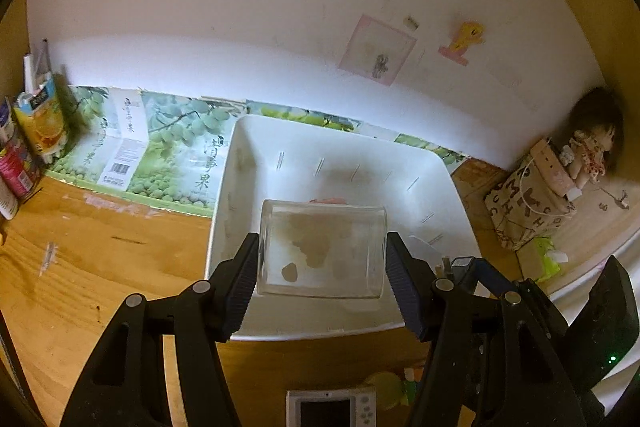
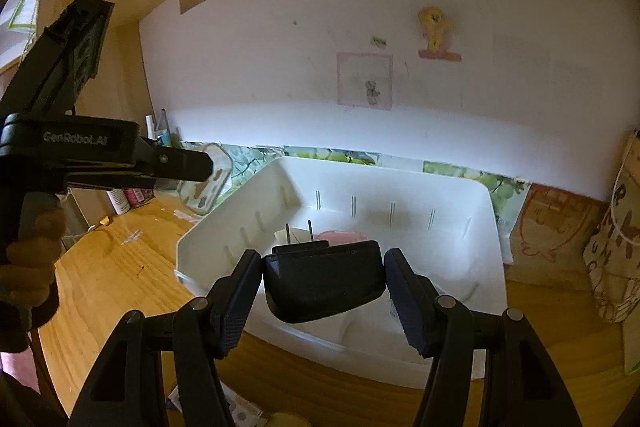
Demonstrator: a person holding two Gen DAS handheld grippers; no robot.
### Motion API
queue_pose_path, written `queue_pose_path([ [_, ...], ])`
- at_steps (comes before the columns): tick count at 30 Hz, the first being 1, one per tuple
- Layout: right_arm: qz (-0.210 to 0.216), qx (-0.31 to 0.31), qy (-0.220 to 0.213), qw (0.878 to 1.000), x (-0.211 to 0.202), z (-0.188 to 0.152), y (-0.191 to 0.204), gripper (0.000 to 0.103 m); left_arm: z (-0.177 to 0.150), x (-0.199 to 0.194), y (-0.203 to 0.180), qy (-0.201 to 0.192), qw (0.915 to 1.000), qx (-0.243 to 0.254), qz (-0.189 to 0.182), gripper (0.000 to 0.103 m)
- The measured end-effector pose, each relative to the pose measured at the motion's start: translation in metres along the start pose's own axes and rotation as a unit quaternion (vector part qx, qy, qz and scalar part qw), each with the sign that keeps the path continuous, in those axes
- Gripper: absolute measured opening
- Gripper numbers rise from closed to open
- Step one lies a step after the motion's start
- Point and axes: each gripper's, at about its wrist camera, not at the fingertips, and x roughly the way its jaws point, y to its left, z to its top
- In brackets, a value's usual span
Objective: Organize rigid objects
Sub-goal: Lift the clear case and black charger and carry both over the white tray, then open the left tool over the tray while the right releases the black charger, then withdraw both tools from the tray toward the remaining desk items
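Note:
A clear plastic box (image 1: 322, 247) is held between the pads of my left gripper (image 1: 322, 267), above the near part of a white bin (image 1: 224, 195) on the wooden desk. My right gripper (image 2: 323, 287) is shut on a black plug adapter (image 2: 324, 277) whose two prongs point away, over the same white bin (image 2: 492, 247). In the right wrist view my left gripper (image 2: 200, 183) comes in from the left with the clear box (image 2: 206, 183) over the bin's left corner. A pink thing (image 2: 340, 237) lies in the bin, mostly hidden behind the adapter.
Printed green fruit cardboard (image 1: 160, 147) lines the wall behind the bin. Cartons and bottles (image 1: 36, 131) stand at the far left. A patterned bag (image 1: 528, 203) and a doll (image 1: 592, 147) sit on the right. A small white device (image 1: 332, 407) lies at the near desk edge.

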Motion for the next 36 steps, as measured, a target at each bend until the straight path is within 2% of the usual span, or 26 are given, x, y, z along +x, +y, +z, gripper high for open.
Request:
queue_pose_path([
  [6,0.007,0.010,0.021,1.000,0.017,-0.006,-0.007,0.064,-0.001,0.018,-0.001,0.014,0.9999,0.003,0.009,0.065],
  [8,0.011,0.013,0.021,1.000,0.019,-0.006,-0.007,0.069,-0.001,0.020,-0.001,0.017,0.9997,0.000,0.016,0.066],
  [9,0.012,0.013,0.022,1.000,0.020,-0.006,-0.007,0.076,-0.002,0.021,0.000,0.018,0.9997,-0.001,0.018,0.068],
  [10,0.012,0.013,0.023,1.000,0.021,-0.006,-0.007,0.077,-0.002,0.021,0.000,0.020,0.9996,-0.003,0.019,0.072],
  [11,0.013,0.012,0.023,1.000,0.021,-0.007,-0.007,0.077,-0.002,0.020,0.000,0.018,0.9996,-0.004,0.022,0.076],
  [14,0.014,0.012,0.026,0.999,0.021,-0.007,-0.007,0.078,-0.003,0.015,0.000,0.007,0.9994,-0.004,0.033,0.080],
  [18,0.012,0.013,0.023,1.000,0.017,-0.005,-0.007,0.080,-0.003,0.006,-0.002,-0.008,0.9992,-0.004,0.040,0.081],
  [28,0.000,0.004,0.000,1.000,-0.014,0.002,-0.002,0.081,-0.009,-0.033,-0.018,-0.052,0.9979,0.018,0.034,0.081],
  [36,-0.021,-0.004,-0.023,1.000,-0.058,0.003,0.003,0.081,-0.020,-0.064,-0.035,-0.072,0.9965,0.034,0.026,0.081],
])
